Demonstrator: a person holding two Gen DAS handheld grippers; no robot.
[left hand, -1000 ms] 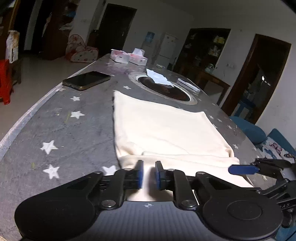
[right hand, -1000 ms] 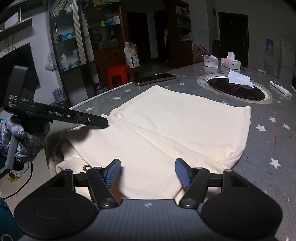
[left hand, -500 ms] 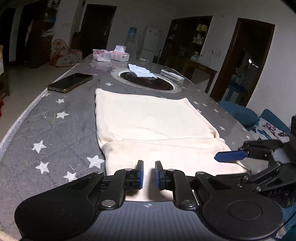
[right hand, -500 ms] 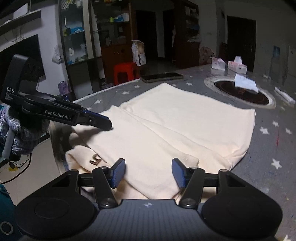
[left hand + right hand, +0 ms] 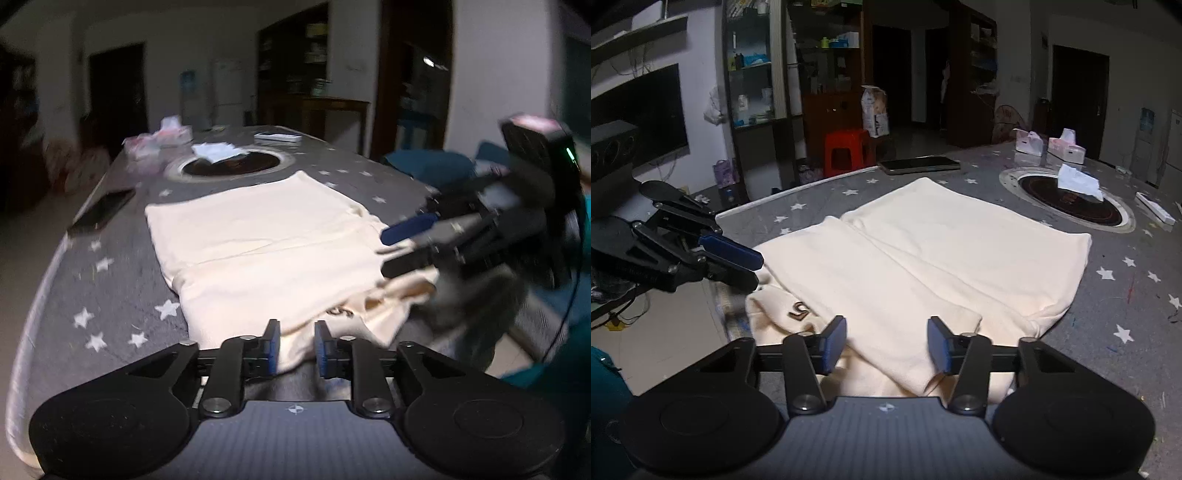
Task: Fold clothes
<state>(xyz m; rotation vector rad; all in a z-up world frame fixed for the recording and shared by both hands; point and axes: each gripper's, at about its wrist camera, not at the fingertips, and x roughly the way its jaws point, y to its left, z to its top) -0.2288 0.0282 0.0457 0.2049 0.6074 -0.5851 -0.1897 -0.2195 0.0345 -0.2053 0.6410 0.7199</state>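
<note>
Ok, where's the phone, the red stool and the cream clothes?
phone [image 5: 919, 164]: right wrist view, middle of its dark screen.
red stool [image 5: 846, 141]: right wrist view, top of its seat.
cream garment [image 5: 953, 236]: right wrist view, flat middle of the folded fabric.

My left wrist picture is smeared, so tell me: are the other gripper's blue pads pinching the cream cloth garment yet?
Observer: Not yet. The right gripper straddles a folded edge of the cream cloth garment. Its jaws have just been closing, but the pads are clear of the fabric.
Operator: Is the garment's near right corner hanging off?
Observer: No, it lies flat on the grey star-patterned tabletop.
Operator: Anything on the floor past the black smartphone?
Observer: A red plastic stool stands beyond that edge.
</note>
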